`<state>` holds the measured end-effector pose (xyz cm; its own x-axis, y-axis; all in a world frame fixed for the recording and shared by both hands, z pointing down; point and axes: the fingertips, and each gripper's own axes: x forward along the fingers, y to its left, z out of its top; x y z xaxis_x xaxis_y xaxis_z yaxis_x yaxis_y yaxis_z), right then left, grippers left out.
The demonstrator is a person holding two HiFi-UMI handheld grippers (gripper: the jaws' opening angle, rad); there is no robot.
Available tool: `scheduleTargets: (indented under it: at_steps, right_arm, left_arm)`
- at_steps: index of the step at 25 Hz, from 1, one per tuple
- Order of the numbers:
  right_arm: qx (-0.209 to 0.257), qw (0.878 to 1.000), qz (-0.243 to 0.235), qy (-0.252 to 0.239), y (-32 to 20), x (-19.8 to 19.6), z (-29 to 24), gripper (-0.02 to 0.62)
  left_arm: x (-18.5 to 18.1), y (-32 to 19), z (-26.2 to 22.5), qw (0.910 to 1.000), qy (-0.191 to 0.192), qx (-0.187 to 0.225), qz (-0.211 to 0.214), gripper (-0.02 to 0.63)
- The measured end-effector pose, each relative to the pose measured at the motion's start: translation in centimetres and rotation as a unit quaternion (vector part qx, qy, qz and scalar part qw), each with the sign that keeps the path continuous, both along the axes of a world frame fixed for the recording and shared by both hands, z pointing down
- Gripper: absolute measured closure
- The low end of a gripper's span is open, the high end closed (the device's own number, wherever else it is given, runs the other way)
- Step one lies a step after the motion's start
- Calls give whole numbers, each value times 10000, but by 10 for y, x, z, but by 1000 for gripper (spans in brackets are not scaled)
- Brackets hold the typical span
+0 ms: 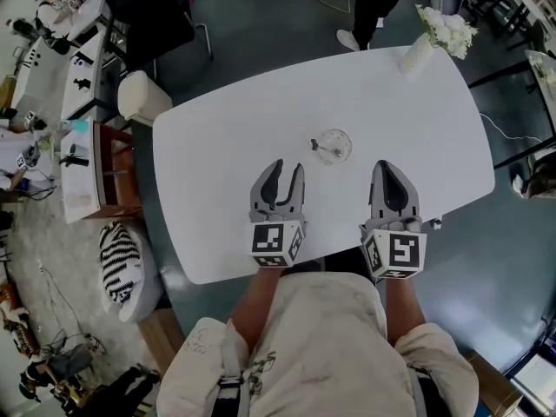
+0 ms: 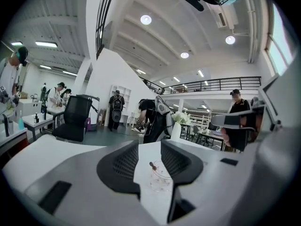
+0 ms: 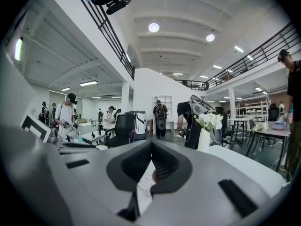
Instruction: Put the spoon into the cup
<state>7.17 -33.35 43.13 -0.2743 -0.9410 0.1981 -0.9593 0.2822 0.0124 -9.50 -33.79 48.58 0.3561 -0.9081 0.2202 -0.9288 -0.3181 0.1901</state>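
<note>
- Spoon (image 1: 323, 150) stands in the clear cup (image 1: 335, 144) mid-desk (image 1: 217, 146) in the head view. The left claw (image 1: 287, 168) and right claw (image 1: 388, 167) hover nearer the person, both apart from the cup. A vase of flowers (image 1: 434, 37) stands at the far edge.
- Left gripper view: claw released, gaping and empty, with the cup beyond the gap across bare desk.
- Right gripper view: claw clenched tip to tip, apparently on nothing, with the vase ahead to the right.
</note>
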Motion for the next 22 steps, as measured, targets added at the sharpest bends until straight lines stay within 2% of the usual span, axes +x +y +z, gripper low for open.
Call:
scheduleTargets:
  at_steps: [7,12,16,22]
  right_arm:
    - [439,9990,67,-49,25,-2,-37,607]
    - [755,9971,45,-119,35,-11,-60,607]
    - [934,9955,93,-136,41,-8,-71,607]
    - [1146,9931,202,-152,49,1,-85,607]
  left_arm:
    - [-14,32,-61,9963,-500,691,127,470]
    - [-33,42,-108,9898,-766,1200,-46,471]
    - [-41,50,-132,9858,-808,1462,-190,477]
    - [-48,60,-144,9826,-832,1622,-351,515]
